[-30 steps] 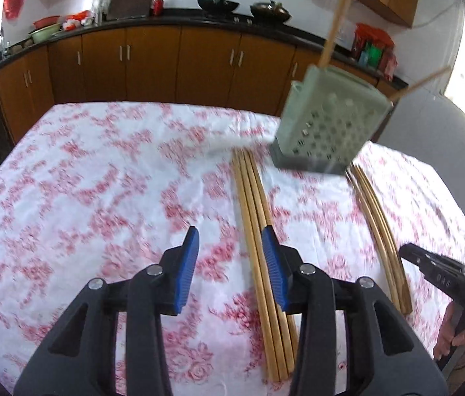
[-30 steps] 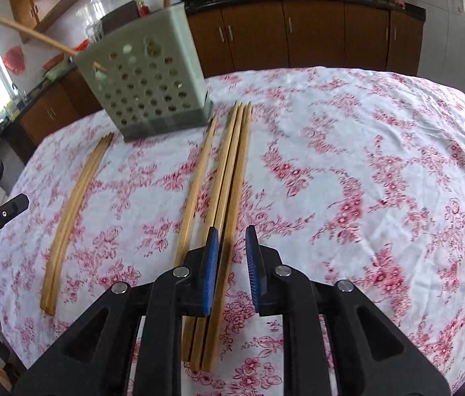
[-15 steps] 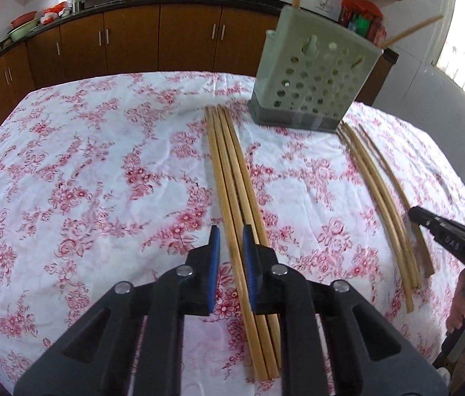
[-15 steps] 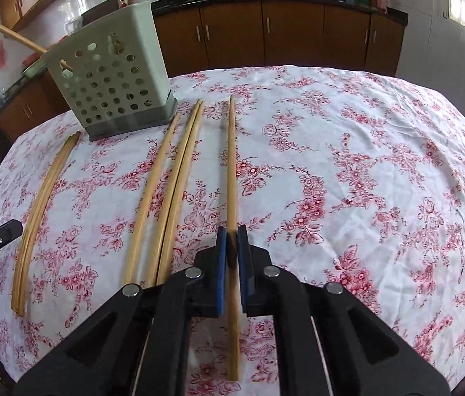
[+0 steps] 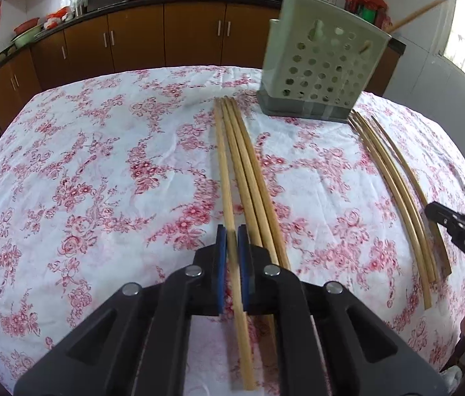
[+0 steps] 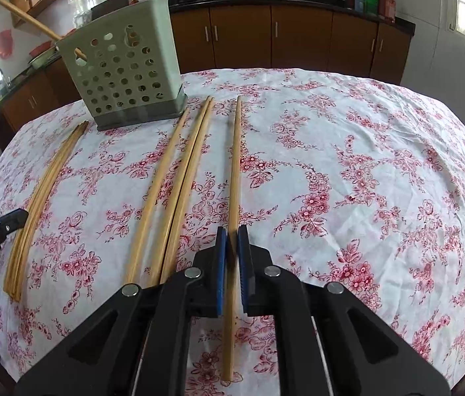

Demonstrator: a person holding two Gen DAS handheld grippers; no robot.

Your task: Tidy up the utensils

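Both claws clamped on chopsticks lying on the floral table (image 5: 67, 165)

The perforated holder (image 5: 318, 66) stands at the far edge. The left claw (image 5: 232, 254) pinches one chopstick (image 5: 224, 171) beside three loose ones; the right claw (image 6: 232, 254) grips another (image 6: 235, 171). Low, off-centre grips could let the sticks pivot when lifted. Only the right view shows its stick lying apart.

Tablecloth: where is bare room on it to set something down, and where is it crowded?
The tablecloth is bare left of the left chopstick bundle, out to the edge. It is also bare right of the single chopstick in the right jaws. A narrower strip lies between both bundles, before the holder. The holder's base is crowded.
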